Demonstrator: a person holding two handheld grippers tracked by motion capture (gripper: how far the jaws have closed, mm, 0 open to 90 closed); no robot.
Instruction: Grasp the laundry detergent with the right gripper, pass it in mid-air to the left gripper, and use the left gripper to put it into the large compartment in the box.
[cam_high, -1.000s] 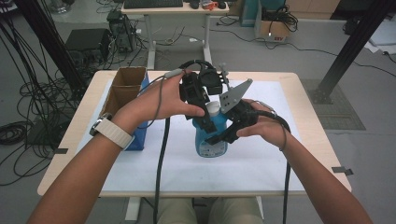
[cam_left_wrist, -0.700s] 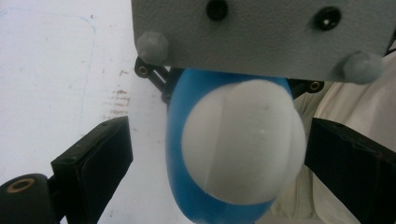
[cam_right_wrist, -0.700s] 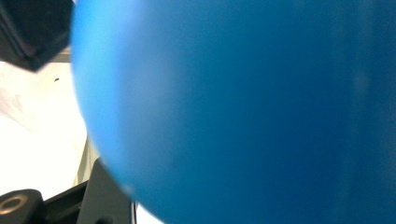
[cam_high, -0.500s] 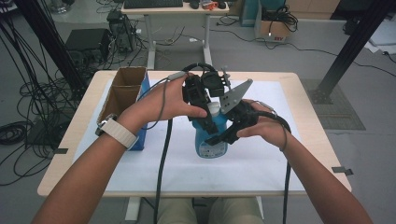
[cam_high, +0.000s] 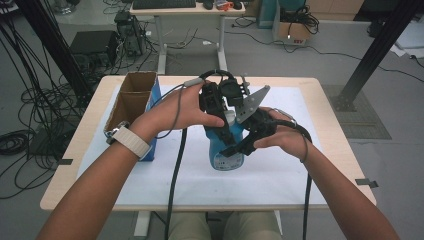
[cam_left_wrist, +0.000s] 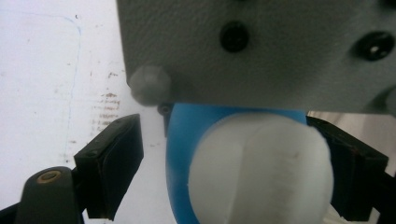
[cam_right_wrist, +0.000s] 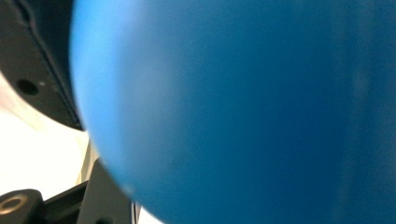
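A blue bottle (cam_high: 226, 150) with a white cap stands upright on the white mat (cam_high: 300, 170) mid-table. My right gripper (cam_high: 236, 146) comes in from the right and is shut on the bottle's body; in the right gripper view the blue bottle (cam_right_wrist: 257, 112) looms blurred right at the lens. My left gripper (cam_high: 227, 119) points down over the bottle's top. In the left gripper view the white cap (cam_left_wrist: 261, 172) sits between the jaws, which stand open, the left one well apart from it. The right gripper's grey plate (cam_left_wrist: 280, 46) hangs just beyond the cap.
An open cardboard box (cam_high: 131, 97) with a blue side stands at the table's left edge. Black cables (cam_high: 175, 170) trail from both grippers toward the near edge. Desks, cables and equipment crowd the floor beyond the table.
The left hand has shifted its gripper slightly to the right over the bottle's top. The right gripper and bottle have stayed put.
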